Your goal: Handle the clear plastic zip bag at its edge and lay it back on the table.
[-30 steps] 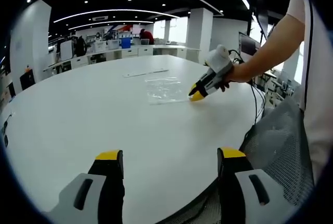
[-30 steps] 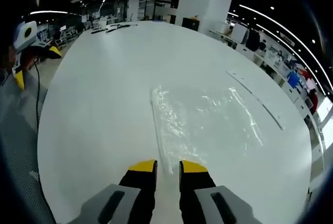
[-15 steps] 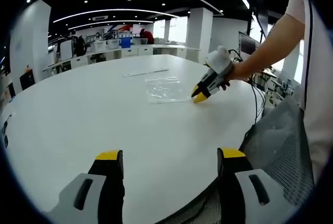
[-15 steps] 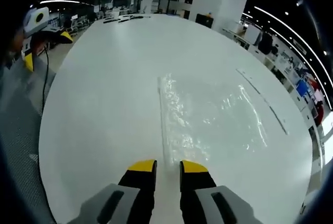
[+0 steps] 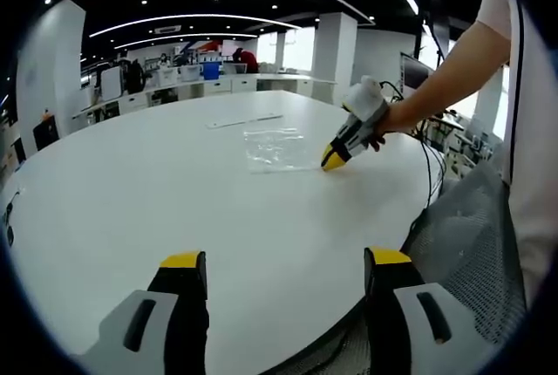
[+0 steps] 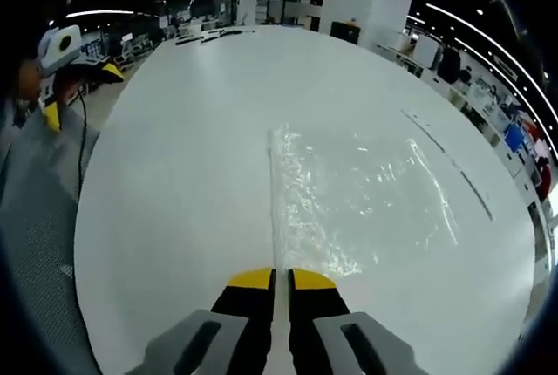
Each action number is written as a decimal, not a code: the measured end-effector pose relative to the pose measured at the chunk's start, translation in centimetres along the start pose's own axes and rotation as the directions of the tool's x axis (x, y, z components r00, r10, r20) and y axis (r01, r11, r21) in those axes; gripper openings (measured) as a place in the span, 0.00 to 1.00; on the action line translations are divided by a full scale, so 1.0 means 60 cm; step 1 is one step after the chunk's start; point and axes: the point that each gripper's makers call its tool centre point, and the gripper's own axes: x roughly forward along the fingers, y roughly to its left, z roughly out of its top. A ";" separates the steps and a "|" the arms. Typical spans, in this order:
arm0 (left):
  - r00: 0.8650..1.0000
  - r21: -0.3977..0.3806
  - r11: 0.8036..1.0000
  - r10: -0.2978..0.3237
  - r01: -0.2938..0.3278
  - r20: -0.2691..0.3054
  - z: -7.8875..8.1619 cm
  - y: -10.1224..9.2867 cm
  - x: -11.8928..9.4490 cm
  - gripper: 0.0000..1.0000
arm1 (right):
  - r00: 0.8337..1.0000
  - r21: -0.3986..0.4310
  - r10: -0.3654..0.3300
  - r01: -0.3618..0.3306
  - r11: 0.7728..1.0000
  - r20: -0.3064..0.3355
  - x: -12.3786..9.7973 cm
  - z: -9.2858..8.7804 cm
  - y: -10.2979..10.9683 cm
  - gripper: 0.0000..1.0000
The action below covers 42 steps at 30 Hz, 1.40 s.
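Note:
The clear plastic zip bag (image 5: 275, 150) (image 6: 357, 201) lies flat on the round white table (image 5: 131, 183) (image 6: 192, 131). My right gripper (image 6: 281, 277) sits low at the bag's near edge, its yellow-tipped jaws pressed almost together with the bag's zip strip running in between them. The left gripper view shows that right gripper (image 5: 331, 162) held by a person's hand, tips down at the bag's right edge. My left gripper (image 5: 283, 262) hovers open over the table's near rim, far from the bag, with nothing between its jaws.
A thin pale strip (image 5: 244, 121) (image 6: 453, 174) lies on the table beyond the bag. A grey mesh chair (image 5: 471, 235) (image 6: 35, 209) stands at the table's edge by the person. Desks and pillars fill the room behind.
The right gripper's jaws have closed from a clear gap to nearly touching over the bag's edge, and it has dipped back down to the table. The left gripper has stayed still.

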 end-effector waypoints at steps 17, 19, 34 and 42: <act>1.000 0.004 1.000 0.000 0.000 -0.003 0.002 -0.003 -0.002 0.72 | 0.999 0.088 0.008 -0.004 0.996 -0.051 -0.004 -0.002 0.003 0.00; 1.000 0.004 1.000 -0.001 0.001 -0.004 0.002 -0.003 -0.002 0.72 | 0.999 0.095 0.022 -0.019 0.995 -0.039 -0.005 0.000 0.004 0.00; 1.000 0.018 1.000 -0.014 0.014 -0.017 0.001 -0.009 -0.001 0.71 | 0.991 0.051 0.131 -0.133 0.990 0.040 -0.062 0.049 0.062 0.00; 0.999 0.028 0.999 -0.024 0.025 -0.022 -0.004 -0.008 0.001 0.72 | 0.985 -0.013 0.164 -0.164 0.986 0.044 -0.099 0.067 0.079 0.00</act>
